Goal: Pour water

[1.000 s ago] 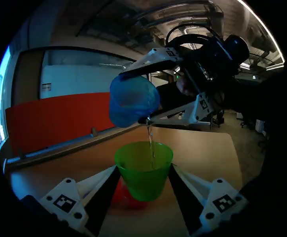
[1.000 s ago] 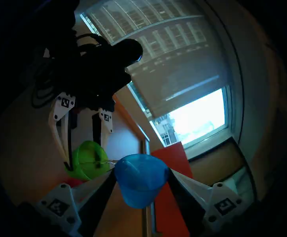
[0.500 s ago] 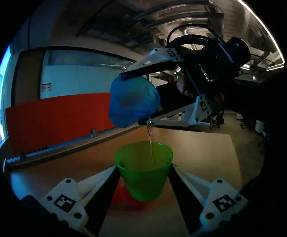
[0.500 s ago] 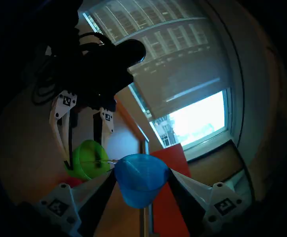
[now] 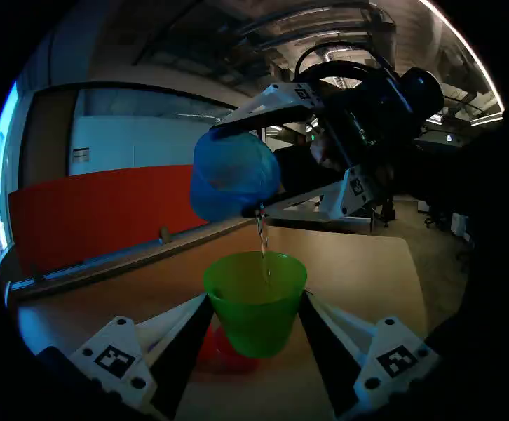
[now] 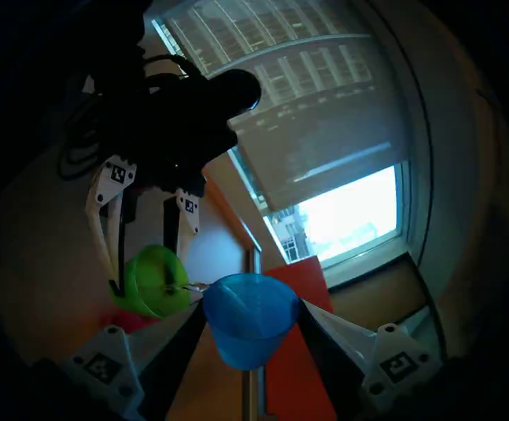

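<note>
In the left gripper view my left gripper [image 5: 254, 309] is shut on a green cup [image 5: 256, 302], held upright just above the table. Above it the right gripper [image 5: 251, 165] holds a blue cup [image 5: 232, 175] tipped far over, its mouth toward the green cup. A thin stream of water [image 5: 261, 242] falls from the blue cup's lip into the green cup. In the right gripper view my right gripper [image 6: 251, 326] is shut on the blue cup [image 6: 249, 326], and beyond it the left gripper [image 6: 146, 238] grips the green cup [image 6: 151, 281].
A red cup [image 5: 221, 351] sits on the wooden table [image 5: 367, 274] just behind and below the green cup, partly hidden by it. An orange-red wall panel [image 5: 100, 210] runs along the table's far edge. A bright window [image 6: 345, 217] is in the right gripper view.
The blue cup has tipped slightly further and risen a little. Water keeps streaming into the green cup. The left gripper and green cup have held still.
</note>
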A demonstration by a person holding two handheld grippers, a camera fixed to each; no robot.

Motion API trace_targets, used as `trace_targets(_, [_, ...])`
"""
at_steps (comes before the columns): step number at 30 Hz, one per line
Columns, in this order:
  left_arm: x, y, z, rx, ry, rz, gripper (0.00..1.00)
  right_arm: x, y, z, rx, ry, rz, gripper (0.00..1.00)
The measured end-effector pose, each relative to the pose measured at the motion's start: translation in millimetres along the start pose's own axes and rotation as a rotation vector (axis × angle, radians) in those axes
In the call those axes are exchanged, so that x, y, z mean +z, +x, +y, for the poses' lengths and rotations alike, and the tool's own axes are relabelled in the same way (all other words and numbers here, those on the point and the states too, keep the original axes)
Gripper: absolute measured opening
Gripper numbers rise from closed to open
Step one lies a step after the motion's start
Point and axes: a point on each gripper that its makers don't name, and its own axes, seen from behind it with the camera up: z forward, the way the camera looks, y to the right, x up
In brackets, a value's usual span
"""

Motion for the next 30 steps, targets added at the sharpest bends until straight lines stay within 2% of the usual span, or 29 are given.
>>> trace_targets(30, [-0.1, -4.7, 1.7, 0.000, -0.002, -0.008, 0.83, 1.9, 6.2, 3.9, -0.037, -0.006, 0.003, 0.92])
